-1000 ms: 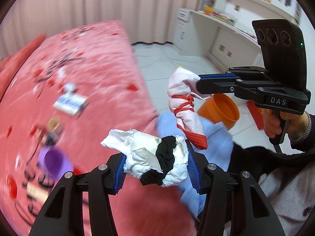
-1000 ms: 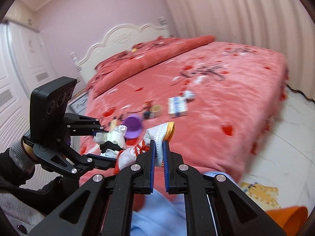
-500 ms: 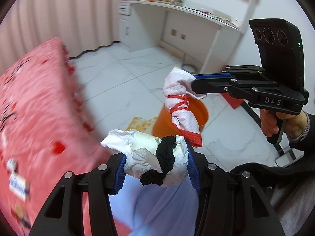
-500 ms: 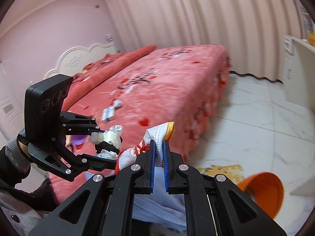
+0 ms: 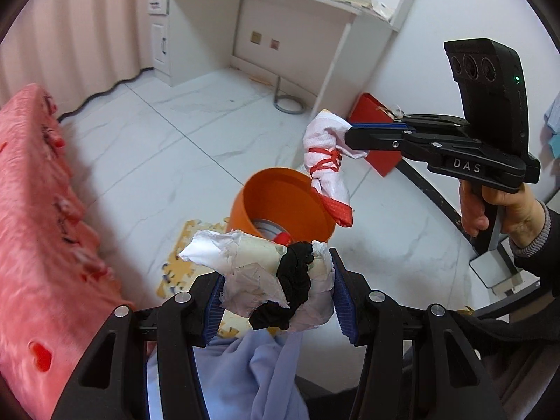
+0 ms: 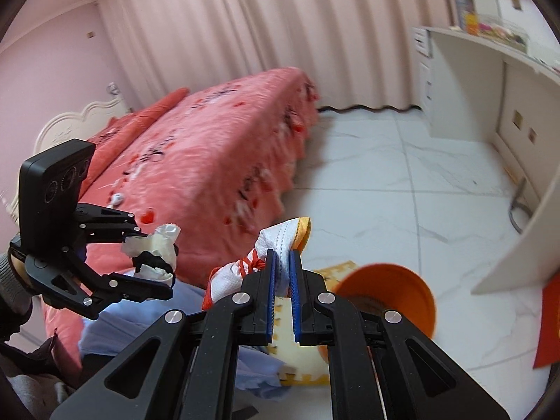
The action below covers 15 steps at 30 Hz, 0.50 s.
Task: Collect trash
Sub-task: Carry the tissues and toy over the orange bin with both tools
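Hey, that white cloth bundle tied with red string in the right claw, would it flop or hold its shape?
The bundle probably flops: pinched at the top, it hangs limp below the right claw. It looks light. The red string likely keeps it bunched.

Left tongs [image 5: 276, 290] clamping crumpled paper wad [image 5: 259, 269]; orange bin [image 5: 280, 206] beyond

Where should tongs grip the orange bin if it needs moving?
Pinch the orange bin at its rim, coming from above, one finger inside. It stands upright on the floor with an open top and a thin wall; the body looks too wide to span. Both tongs are full now.
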Tool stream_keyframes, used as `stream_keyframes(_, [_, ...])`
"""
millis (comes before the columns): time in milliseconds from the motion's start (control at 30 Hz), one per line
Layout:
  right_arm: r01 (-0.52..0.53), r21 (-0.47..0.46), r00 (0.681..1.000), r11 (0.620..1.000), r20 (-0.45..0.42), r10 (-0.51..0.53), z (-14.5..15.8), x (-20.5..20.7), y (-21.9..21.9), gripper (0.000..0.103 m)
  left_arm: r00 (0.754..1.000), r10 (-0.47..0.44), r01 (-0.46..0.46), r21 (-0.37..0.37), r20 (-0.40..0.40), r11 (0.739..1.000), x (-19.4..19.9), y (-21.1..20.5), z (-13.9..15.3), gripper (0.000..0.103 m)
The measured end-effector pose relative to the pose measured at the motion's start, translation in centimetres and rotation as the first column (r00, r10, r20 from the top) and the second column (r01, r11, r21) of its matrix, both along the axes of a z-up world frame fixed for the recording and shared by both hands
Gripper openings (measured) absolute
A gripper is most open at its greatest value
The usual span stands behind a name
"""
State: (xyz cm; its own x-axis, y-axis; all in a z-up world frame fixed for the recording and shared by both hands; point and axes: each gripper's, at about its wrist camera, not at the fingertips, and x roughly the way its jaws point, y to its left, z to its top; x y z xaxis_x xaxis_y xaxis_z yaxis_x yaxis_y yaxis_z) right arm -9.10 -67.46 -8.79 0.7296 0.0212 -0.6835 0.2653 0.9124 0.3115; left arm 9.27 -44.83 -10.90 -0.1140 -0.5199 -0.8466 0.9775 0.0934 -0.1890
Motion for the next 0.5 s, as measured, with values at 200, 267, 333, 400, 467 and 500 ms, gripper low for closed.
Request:
stream_keyframes(200, [0.071,-0.007,0.996,0.997,-0.043,-0.072,-2.1,-1.4,-3.0,0.008,0.997,-0.060,0.061,0.016,-0.042,0.998,-0.9,-3.8,-1.6,0.054])
stream_keyframes(267, [0.093,-0.014,0.994,0.996,-0.055,-0.094,-3.0,-1.7,-3.9,0.008,0.995,-0.083,0.084,0.024,-0.051,0.996,-1.3,-4.9,-2.2,0.054])
stream_keyframes(333, [0.113,-0.013,0.991,0.993,-0.067,-0.114,-3.7,-1.8,-4.5,0.008,0.994,-0.090,0.092,0.030,-0.057,0.995,-1.6,-5.3,-2.5,0.054])
stream_keyframes(400, [0.134,-0.016,0.988,0.991,-0.077,-0.134,-4.4,-1.4,-4.9,0.012,0.992,-0.097,0.100,0.037,-0.075,0.994,-1.6,-5.5,-2.8,0.054])
stream_keyframes(467, [0.148,-0.009,0.985,0.989,-0.093,-0.148,-5.3,-1.1,-5.5,0.014,0.992,-0.103,0.107,0.046,-0.077,0.993,-1.7,-5.5,-3.2,0.054])
stream_keyframes(500, [0.146,0.001,0.985,0.989,-0.097,-0.145,-5.6,-0.8,-5.6,0.015,0.991,-0.104,0.109,0.052,-0.080,0.993,-1.8,-5.7,-3.3,0.054])
